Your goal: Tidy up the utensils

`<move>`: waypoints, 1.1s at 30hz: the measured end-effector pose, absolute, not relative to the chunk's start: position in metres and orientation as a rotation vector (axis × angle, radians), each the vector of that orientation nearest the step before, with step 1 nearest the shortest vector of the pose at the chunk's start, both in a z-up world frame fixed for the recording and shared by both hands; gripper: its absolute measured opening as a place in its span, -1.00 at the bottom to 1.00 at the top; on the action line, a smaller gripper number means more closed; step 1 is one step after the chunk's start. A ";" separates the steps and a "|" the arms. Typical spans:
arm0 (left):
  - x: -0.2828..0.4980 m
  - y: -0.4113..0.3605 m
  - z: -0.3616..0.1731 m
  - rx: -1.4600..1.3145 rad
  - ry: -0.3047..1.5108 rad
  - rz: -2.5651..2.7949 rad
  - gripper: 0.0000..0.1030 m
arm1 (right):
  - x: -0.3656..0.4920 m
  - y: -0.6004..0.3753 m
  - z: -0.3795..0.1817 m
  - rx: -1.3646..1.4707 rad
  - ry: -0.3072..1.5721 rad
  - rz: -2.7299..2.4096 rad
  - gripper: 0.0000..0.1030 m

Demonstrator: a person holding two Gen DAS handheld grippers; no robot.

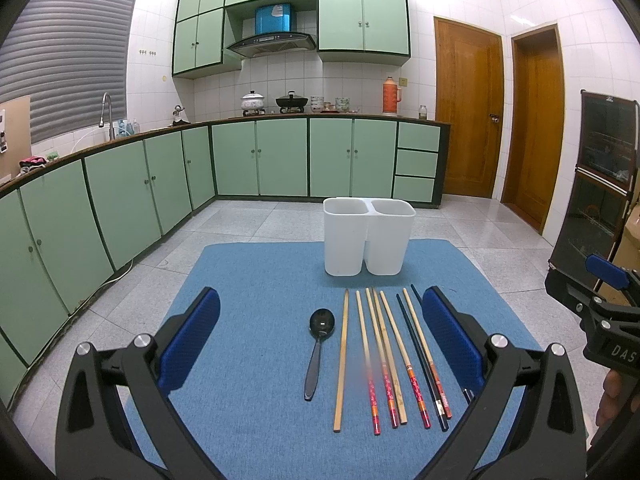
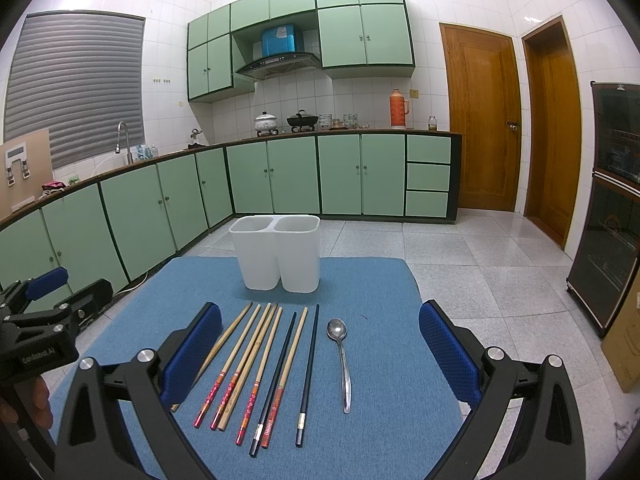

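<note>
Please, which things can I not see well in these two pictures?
- Inside of the white holder: both views, its own walls hide the bottom.
- Silver spoon: left view, the left tool finger covers it.
- Black spoon: right view, not visible.
- Counter items: both views, too small.

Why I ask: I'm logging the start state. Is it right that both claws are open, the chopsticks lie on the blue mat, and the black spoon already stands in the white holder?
Not quite: the black spoon lies flat on the blue mat beside the chopsticks, as the left wrist view shows. The white holder shows nothing in it. Both claws are open.
</note>
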State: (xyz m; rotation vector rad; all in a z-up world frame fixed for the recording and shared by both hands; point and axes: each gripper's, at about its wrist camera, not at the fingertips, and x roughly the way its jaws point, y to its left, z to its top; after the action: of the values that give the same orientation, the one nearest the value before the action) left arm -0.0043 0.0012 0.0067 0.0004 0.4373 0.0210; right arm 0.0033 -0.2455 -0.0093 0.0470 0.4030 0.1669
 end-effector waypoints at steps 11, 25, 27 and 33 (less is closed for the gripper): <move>0.001 0.010 0.006 0.006 0.469 0.038 0.90 | 0.016 -0.254 -0.020 0.046 0.433 0.155 0.88; 0.094 0.028 -0.052 0.035 0.706 0.063 0.90 | 0.086 -0.271 -0.062 0.047 0.599 0.173 0.67; 0.113 0.031 -0.062 0.028 0.749 0.057 0.90 | 0.099 -0.269 -0.066 0.043 0.627 0.189 0.61; 0.152 0.034 -0.088 0.021 0.850 0.049 0.77 | 0.137 -0.258 -0.085 0.003 0.715 0.234 0.49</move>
State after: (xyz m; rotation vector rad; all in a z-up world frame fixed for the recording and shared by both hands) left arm 0.1517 0.0340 -0.0881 0.0212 0.8500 0.0486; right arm 0.1367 -0.2576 -0.0845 0.0032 0.7149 0.2339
